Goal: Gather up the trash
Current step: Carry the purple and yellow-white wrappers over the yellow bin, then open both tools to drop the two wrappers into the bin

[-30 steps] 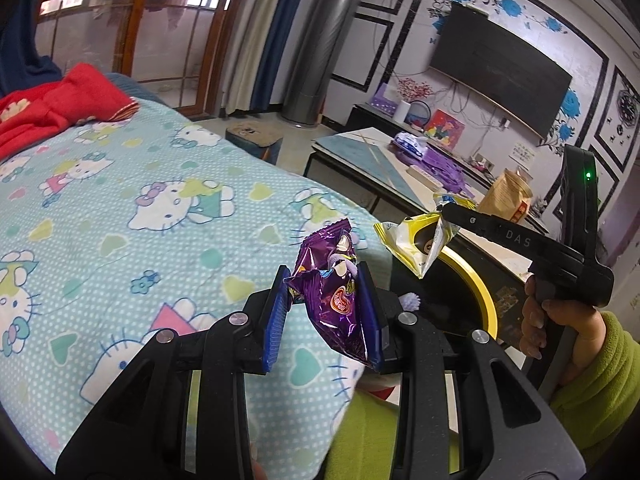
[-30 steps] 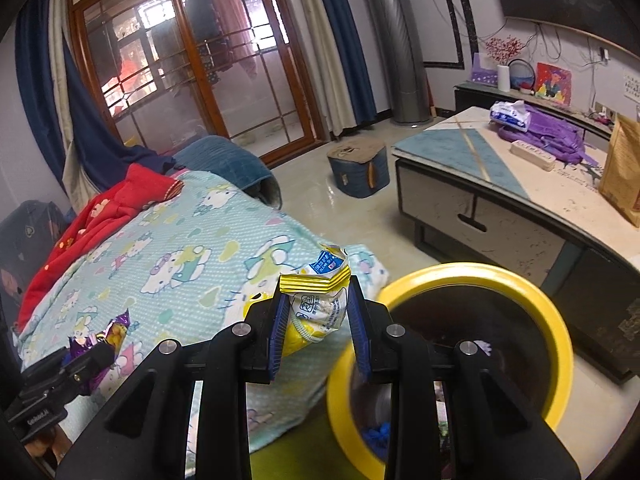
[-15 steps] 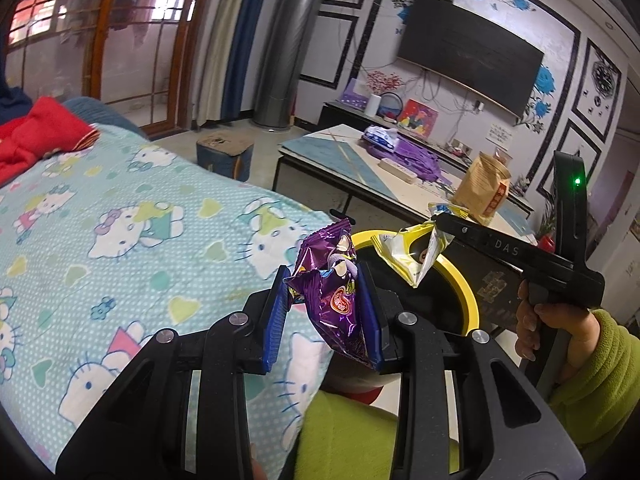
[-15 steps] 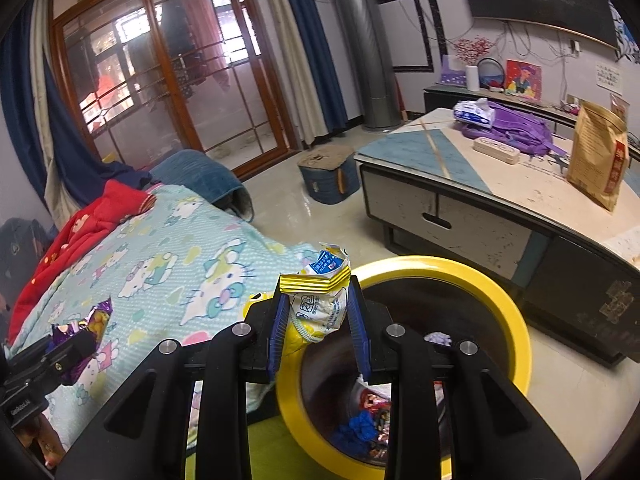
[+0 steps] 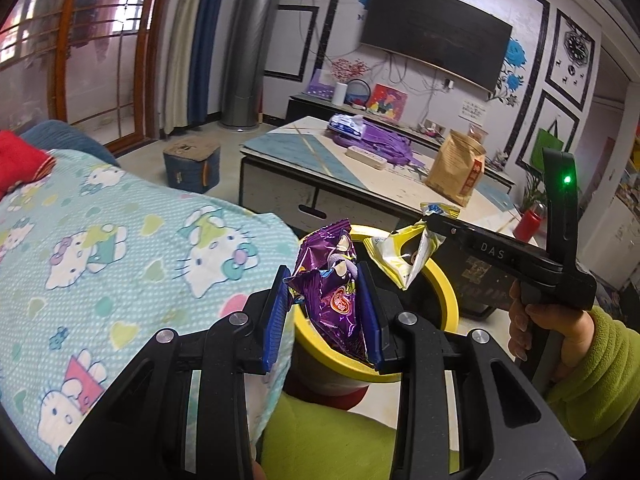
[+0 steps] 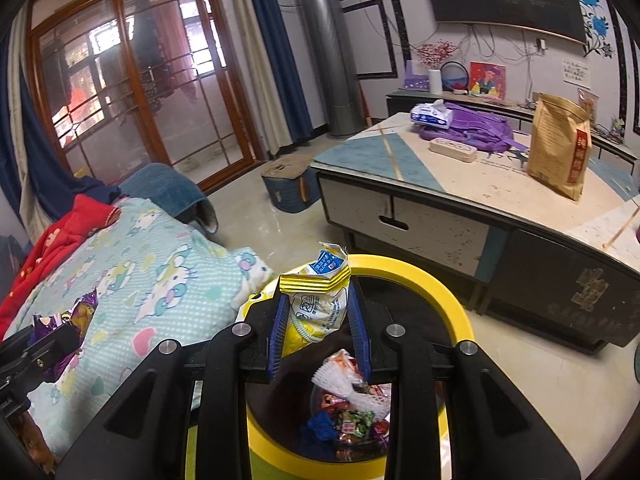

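**Two wrappers held at the yellow bin**

Two grippers each carry one piece of trash. The left gripper has its jaws closed on a purple wrapper, held upright above the near rim of the yellow bin. The right gripper has its jaws closed on a yellow-and-white wrapper, held over the bin's open mouth.

Bin contents, seen from the right wrist view: assorted crumpled snack wrappers, a white foam net sleeve and a blue scrap, all lying at the bottom.

The bin stands on the floor between a bed with a cartoon-cat sheet and a low desk. On the desk: a brown paper bag, upright, a purple bag, a tissue pack and a power strip.
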The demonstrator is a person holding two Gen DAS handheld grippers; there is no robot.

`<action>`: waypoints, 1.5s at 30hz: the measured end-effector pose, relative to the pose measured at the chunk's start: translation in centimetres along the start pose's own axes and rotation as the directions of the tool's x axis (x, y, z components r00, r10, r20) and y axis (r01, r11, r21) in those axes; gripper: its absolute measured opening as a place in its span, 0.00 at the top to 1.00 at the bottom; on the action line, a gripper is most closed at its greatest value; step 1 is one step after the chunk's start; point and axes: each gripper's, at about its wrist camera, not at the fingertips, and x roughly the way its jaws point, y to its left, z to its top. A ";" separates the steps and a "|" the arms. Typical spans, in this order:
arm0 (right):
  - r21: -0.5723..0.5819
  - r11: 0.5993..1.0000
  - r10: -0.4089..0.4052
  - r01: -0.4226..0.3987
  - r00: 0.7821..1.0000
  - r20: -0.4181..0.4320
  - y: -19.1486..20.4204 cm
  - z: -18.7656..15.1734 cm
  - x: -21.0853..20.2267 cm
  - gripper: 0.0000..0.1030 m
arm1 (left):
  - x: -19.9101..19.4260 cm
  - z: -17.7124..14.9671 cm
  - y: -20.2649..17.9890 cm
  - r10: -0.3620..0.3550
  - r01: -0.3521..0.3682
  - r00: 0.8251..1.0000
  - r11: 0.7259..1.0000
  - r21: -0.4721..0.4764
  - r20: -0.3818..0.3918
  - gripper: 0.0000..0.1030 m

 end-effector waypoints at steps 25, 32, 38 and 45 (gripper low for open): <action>0.097 0.992 -0.068 0.075 0.995 -0.077 -5.3 -2.3 1.4 0.72 | 7.7 1.5 -3.8 -0.108 0.112 0.989 0.993 0.036 -0.103 0.74; 0.123 0.990 -0.051 0.064 0.993 -0.108 -5.8 -2.6 2.3 0.69 | 9.4 1.4 -4.1 -0.107 0.114 0.985 0.993 0.038 -0.136 0.73; 0.160 0.985 -0.045 0.064 0.992 -0.119 -6.6 -2.8 2.5 0.58 | 10.7 1.4 -4.0 -0.099 0.108 0.982 0.993 0.044 -0.162 0.67; 0.174 0.981 -0.067 0.084 0.993 -0.100 -7.4 -2.6 1.5 0.45 | 10.9 1.5 -3.5 -0.088 0.094 0.980 0.995 0.024 -0.180 0.21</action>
